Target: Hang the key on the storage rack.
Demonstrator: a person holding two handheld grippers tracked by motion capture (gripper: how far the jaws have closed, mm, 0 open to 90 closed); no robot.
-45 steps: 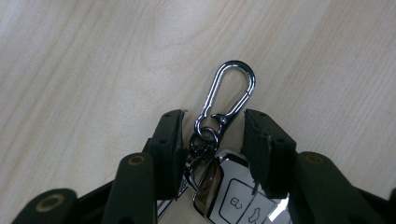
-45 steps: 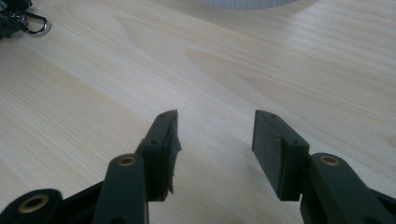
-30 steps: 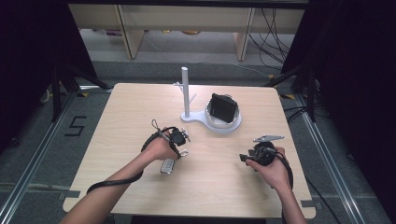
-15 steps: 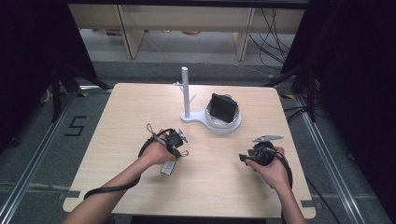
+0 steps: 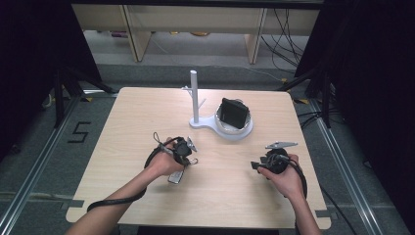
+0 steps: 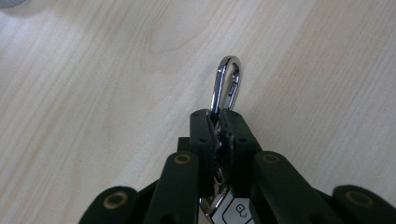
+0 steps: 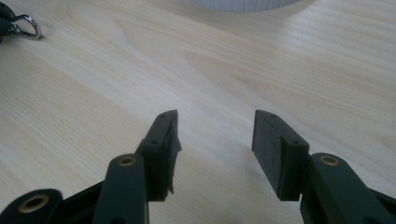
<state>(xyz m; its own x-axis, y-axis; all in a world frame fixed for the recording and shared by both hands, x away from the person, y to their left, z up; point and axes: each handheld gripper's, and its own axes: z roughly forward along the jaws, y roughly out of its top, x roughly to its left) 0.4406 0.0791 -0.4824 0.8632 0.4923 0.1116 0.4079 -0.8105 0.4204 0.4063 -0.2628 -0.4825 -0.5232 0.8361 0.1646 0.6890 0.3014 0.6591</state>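
Observation:
My left gripper (image 5: 188,149) (image 6: 219,114) is shut on a bunch of keys left of the table's centre. A silver snap hook (image 6: 226,86) sticks out past its pinched jaws, low over the wood. A key fob (image 6: 229,212) (image 5: 176,177) hangs behind the jaws and rests on the table by the hand. My right gripper (image 5: 257,165) (image 7: 215,121) is held at the right of the table, pointing left, open with nothing between its fingers. A silver ring (image 7: 29,24) of the key bunch shows far off in the right gripper view.
A white stand (image 5: 195,98) with a post and short pegs rises at the back centre. Its round white dish (image 5: 244,133) (image 7: 243,3) holds a black boxy object (image 5: 234,113). Bare wooden tabletop (image 5: 225,191) lies between the two hands.
The left hand has shifted only slightly over the keys. The right hand has kept still.

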